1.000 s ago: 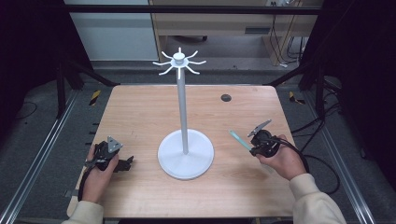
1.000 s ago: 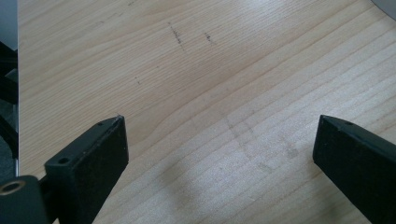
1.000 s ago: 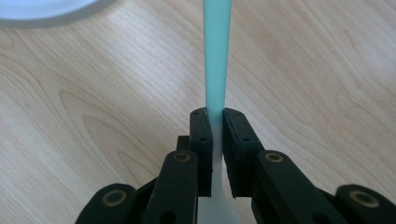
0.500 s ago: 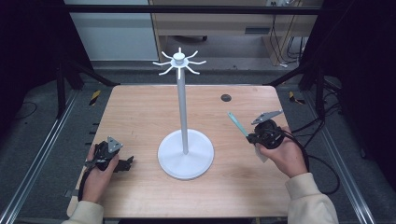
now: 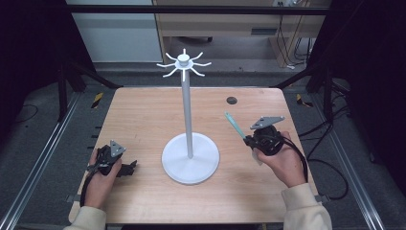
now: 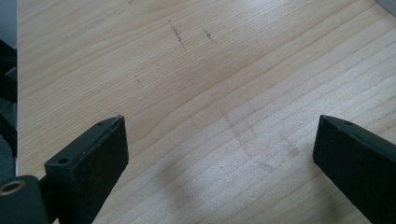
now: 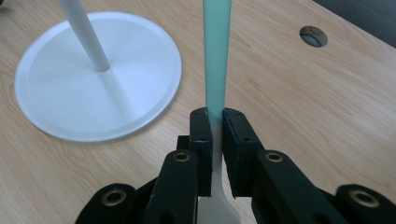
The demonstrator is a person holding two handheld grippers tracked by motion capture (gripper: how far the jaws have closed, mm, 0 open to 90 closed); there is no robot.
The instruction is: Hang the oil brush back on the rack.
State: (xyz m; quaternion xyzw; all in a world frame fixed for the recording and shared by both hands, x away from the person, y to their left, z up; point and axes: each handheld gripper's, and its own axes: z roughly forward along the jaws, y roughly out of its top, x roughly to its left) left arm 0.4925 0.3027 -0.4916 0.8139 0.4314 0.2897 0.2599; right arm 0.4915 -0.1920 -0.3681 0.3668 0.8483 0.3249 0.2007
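the right gripper (image 7: 212, 123) has its jaws pressed on the handle of a pale green utensil (image 7: 217, 56), and compared with a second ago it is higher and nearer to the white stand (image 5: 190, 153). i judge the utensil goes to a hook at the top (image 5: 184, 63). the left gripper (image 5: 125, 168) rests wide open and empty on the table (image 5: 143, 115).

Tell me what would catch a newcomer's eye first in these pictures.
Probably the tall white stand at the middle of the wooden table, with hooks fanning out from its top. Next, the right gripper, to the stand's right, shut on a pale green utensil handle. The left gripper sits open near the table's left front.
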